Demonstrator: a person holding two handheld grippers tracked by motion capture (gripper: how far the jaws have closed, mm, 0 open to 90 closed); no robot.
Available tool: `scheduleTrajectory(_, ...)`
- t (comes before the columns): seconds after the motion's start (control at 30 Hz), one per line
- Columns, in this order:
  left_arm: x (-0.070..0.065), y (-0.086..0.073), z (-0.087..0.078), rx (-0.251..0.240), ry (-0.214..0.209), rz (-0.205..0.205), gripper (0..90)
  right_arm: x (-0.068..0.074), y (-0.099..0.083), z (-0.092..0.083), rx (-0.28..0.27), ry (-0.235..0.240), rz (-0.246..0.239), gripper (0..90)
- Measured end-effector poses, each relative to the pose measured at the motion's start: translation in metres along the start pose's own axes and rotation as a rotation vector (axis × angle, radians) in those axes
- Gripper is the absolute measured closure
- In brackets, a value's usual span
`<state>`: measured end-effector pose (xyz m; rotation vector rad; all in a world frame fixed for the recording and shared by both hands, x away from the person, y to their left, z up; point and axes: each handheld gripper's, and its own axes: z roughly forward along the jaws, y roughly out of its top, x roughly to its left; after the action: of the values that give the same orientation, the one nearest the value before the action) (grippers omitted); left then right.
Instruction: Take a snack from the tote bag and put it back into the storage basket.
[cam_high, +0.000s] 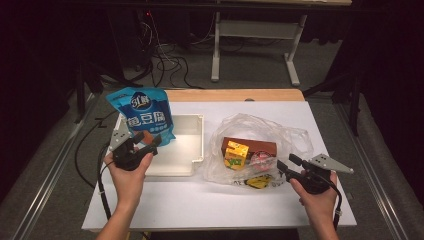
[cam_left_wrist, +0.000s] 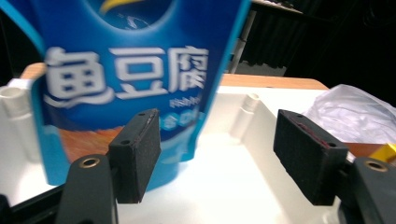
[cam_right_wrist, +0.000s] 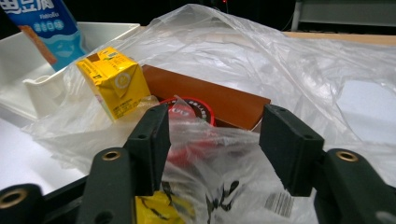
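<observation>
The blue pouch (cam_high: 144, 114) stands in the white bin (cam_high: 186, 142), just off the spread left tongs (cam_high: 148, 140), looking freshly dropped; next, the right tongs (cam_high: 285, 163), spread around bag (cam_high: 260, 145) plastic, should pinch another item.

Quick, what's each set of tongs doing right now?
Left tongs: open, beside the blue snack pouch, not gripping it.
Right tongs: open around the clear plastic bag.
</observation>
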<state>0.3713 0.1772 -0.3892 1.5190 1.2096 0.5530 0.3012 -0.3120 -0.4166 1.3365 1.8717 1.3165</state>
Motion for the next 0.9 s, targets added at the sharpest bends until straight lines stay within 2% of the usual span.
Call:
scheduleTrajectory(0.1,-0.011,-0.004,0.001,0.010,-0.018,0.032,33.8,0.002,0.002,0.004,0.002,0.013,0.009,51.4)
scheduleTrajectory(0.27,-0.025,-0.014,0.003,0.028,-0.055,0.061,34.9,0.002,0.007,0.010,-0.002,0.025,0.027,73.2)
scheduleTrajectory(0.33,-0.028,-0.020,0.005,0.039,-0.069,0.058,35.9,0.002,0.010,0.013,-0.004,0.008,0.023,80.7)
scheduleTrajectory(0.4,-0.030,-0.027,0.007,0.059,-0.079,0.064,36.4,0.000,0.010,0.019,0.007,-0.009,0.025,84.2)
scheduleTrajectory(0.5,-0.032,-0.037,0.008,0.087,-0.097,0.061,36.6,-0.001,0.004,0.025,0.047,-0.014,0.032,86.4)
scheduleTrajectory(0.63,-0.036,-0.043,0.009,0.106,-0.111,0.085,37.1,0.000,-0.009,0.026,0.114,-0.021,0.040,85.5)
scheduleTrajectory(0.73,-0.037,-0.045,0.008,0.106,-0.114,0.085,37.3,-0.001,-0.020,0.026,0.173,-0.023,0.064,85.7)
scheduleTrajectory(0.9,-0.038,-0.047,0.007,0.108,-0.126,0.086,37.2,0.001,-0.030,0.032,0.242,-0.020,0.049,84.0)
